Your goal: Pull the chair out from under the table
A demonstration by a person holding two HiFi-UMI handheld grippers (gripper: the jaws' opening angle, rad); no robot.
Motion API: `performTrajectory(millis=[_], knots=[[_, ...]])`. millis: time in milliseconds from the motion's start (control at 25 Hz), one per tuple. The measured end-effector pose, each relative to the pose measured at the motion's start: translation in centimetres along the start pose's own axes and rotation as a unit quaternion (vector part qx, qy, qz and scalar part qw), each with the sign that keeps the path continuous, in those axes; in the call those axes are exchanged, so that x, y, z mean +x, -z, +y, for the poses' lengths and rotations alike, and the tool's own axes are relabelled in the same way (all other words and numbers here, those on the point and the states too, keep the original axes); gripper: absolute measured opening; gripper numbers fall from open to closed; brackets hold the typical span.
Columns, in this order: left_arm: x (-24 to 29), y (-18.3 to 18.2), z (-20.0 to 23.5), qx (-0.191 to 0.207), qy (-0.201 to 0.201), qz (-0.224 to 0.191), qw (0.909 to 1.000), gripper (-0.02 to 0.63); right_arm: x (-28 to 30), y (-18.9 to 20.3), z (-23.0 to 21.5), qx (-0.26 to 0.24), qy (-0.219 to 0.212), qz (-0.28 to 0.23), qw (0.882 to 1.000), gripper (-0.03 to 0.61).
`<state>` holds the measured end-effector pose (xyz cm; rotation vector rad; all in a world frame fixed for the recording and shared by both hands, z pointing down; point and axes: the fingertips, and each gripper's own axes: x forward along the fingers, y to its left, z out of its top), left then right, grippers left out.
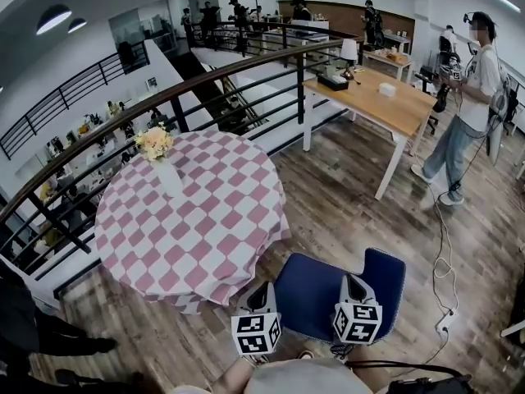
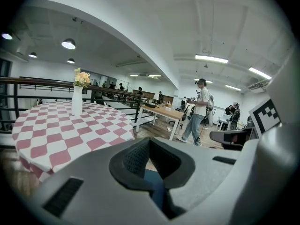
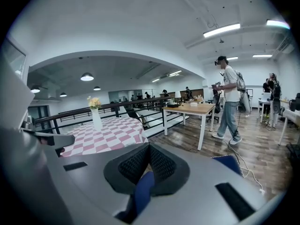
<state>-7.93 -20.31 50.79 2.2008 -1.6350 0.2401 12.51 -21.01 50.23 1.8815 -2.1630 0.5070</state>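
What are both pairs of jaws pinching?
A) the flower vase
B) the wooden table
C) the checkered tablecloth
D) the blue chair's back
D: each gripper view shows blue fabric of the chair pinched between closed jaws, on the left gripper and the right gripper.

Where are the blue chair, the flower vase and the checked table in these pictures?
blue chair (image 1: 312, 295): head view, on its seat.
flower vase (image 1: 169, 179): head view, on its white body.
checked table (image 1: 215, 235): head view, on a bare patch of cloth.
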Motion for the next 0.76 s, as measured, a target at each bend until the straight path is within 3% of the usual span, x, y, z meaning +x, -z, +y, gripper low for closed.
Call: performTrajectory(millis=[760], knots=[[-0.2, 1.3, 0.1, -0.007, -0.001, 0.013, 0.9999, 0.003, -0.2, 1.8, -0.3, 0.006, 0.003, 0.026, 1.0, 0.015]])
